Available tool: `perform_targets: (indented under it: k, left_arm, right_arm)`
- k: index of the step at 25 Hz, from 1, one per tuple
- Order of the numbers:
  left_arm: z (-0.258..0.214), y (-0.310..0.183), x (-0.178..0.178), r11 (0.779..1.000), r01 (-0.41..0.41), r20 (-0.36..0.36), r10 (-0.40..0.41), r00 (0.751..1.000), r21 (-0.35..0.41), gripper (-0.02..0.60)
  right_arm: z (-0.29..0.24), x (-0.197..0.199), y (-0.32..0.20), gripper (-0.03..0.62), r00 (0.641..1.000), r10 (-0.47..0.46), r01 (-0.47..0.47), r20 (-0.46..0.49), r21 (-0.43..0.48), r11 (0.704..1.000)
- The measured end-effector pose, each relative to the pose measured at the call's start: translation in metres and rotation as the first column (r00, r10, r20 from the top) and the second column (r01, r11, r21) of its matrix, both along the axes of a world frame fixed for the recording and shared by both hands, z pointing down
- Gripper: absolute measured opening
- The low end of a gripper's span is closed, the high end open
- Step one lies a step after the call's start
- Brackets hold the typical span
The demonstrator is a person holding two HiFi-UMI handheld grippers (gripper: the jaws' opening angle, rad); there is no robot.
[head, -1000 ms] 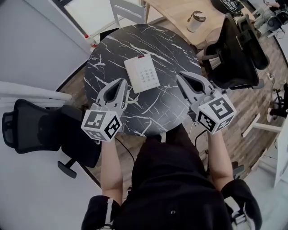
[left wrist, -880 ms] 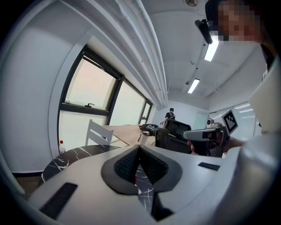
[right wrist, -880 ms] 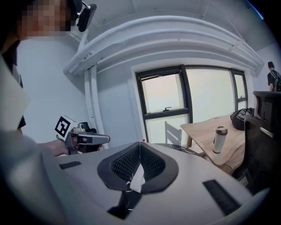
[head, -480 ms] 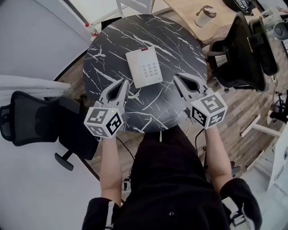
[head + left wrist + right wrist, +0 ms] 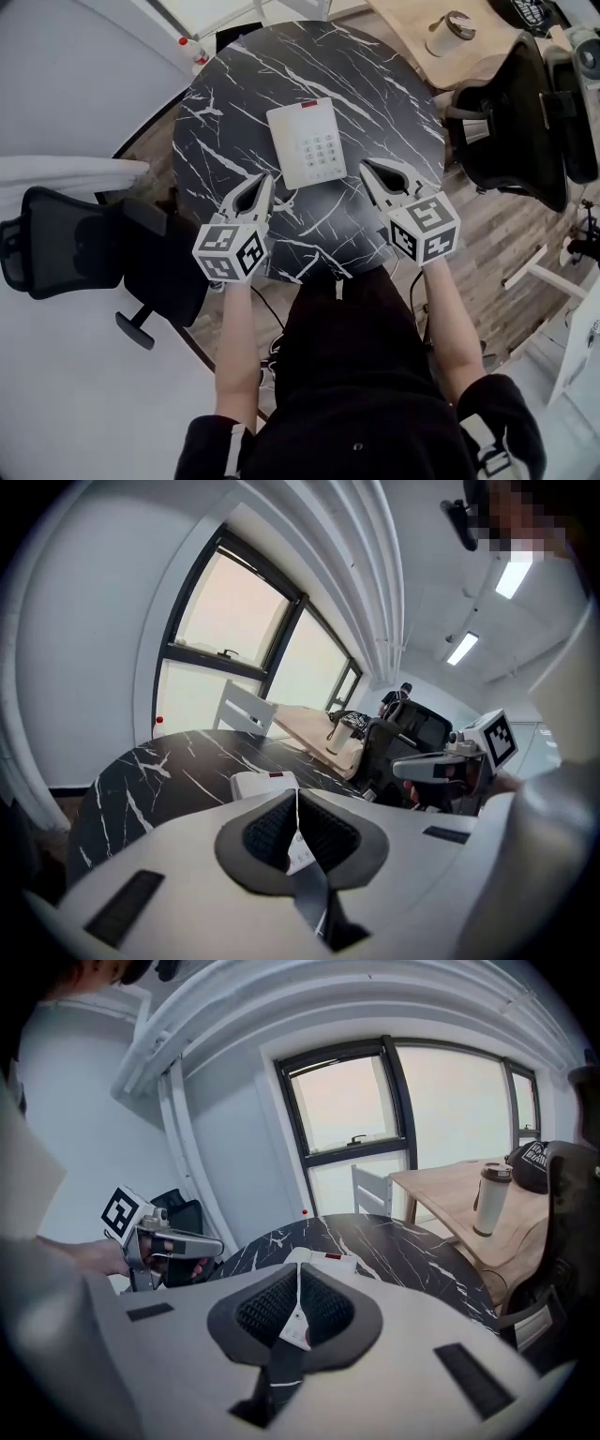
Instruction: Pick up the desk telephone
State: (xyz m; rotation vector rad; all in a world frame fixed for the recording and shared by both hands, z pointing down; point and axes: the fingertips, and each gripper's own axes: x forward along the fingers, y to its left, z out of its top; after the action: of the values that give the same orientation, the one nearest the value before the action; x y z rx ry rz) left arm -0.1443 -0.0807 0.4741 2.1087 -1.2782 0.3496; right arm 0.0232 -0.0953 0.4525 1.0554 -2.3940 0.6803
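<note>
The desk telephone [image 5: 307, 142], a flat white slab with a keypad and a red strip at its far end, lies face up near the middle of the round black marble worktop [image 5: 234, 80], its long sides running from the near edge towards the far edge. The left tool [image 5: 265, 180] hovers just off the phone's near left corner and the right tool [image 5: 366, 169] just off its near right corner. Both sit over the near part of the worktop and slant down and forward, so each looks along its own jaws at the phone lying beyond them. Each tool has its jaws pressed together with nothing between the pads, and neither touches the phone. Flanking it like this looks like the set-up for a lift from both long sides, which would suit so low and wide a body. The jaws would have to spread before either could take an edge, so the pick-up seems not yet begun.
</note>
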Motion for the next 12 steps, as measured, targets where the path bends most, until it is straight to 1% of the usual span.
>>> perform_targets:
  k: [8, 12]
  left_arm:
    - [0.048, -0.005, -0.004, 0.993, 0.052, -0.008, -0.053, 0.999, -0.106, 0.017]
    - [0.066, -0.008, -0.006, 0.987, 0.072, -0.014, -0.074, 0.997, -0.144, 0.019]
  right_arm:
    - [0.040, -0.003, -0.012, 0.032, 1.000, -0.015, 0.015, -0.004, -0.078, 0.997]
    - [0.066, -0.004, -0.016, 0.032, 1.000, -0.011, 0.009, -0.012, -0.127, 0.992]
